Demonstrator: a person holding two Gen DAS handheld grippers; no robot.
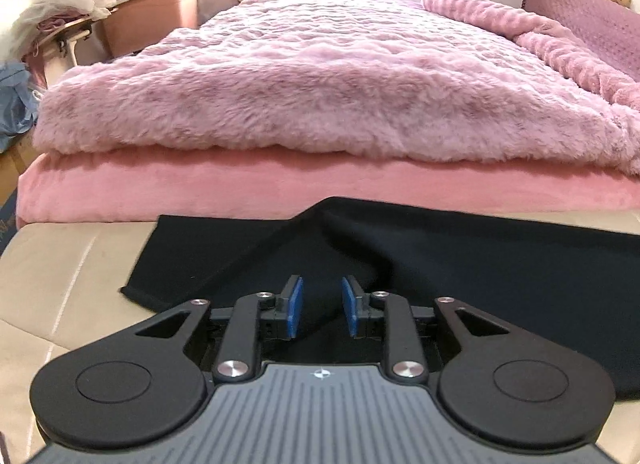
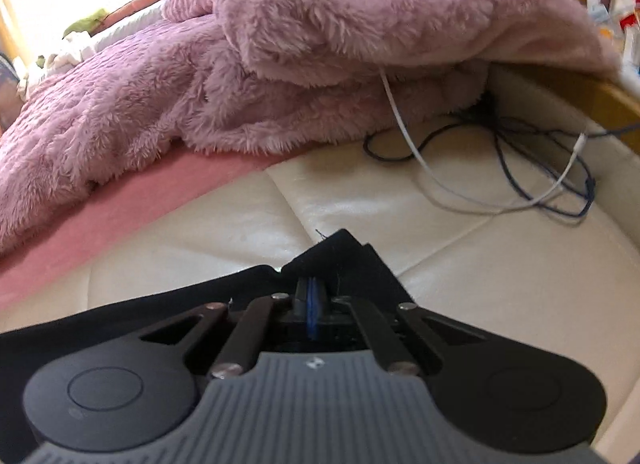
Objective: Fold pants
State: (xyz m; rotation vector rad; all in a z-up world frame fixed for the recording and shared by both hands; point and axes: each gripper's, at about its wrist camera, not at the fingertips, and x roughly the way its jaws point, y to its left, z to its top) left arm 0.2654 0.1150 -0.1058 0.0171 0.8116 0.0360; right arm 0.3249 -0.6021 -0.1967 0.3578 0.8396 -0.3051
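The black pants [image 1: 460, 260] lie flat on a cream leather surface [image 1: 72, 264], with a diagonal fold running through the cloth. My left gripper [image 1: 322, 290] hovers over the pants. Its blue pads [image 1: 295, 306] stand apart, and nothing is pinched between them. In the right wrist view, a corner of the pants [image 2: 344, 256] rises in a peak around the fingertips. My right gripper [image 2: 312, 288] has its blue pads [image 2: 313, 306] pressed together on that cloth. The rest of the pants trails off to the left, under the gripper body.
A fluffy pink blanket [image 1: 320, 75] on a pink mattress [image 1: 200, 187] borders the cream surface [image 2: 480, 256] at the far side. White and dark cables [image 2: 500, 167] lie loose at the far right. A pink tub and bags [image 1: 160, 3] stand at the far left.
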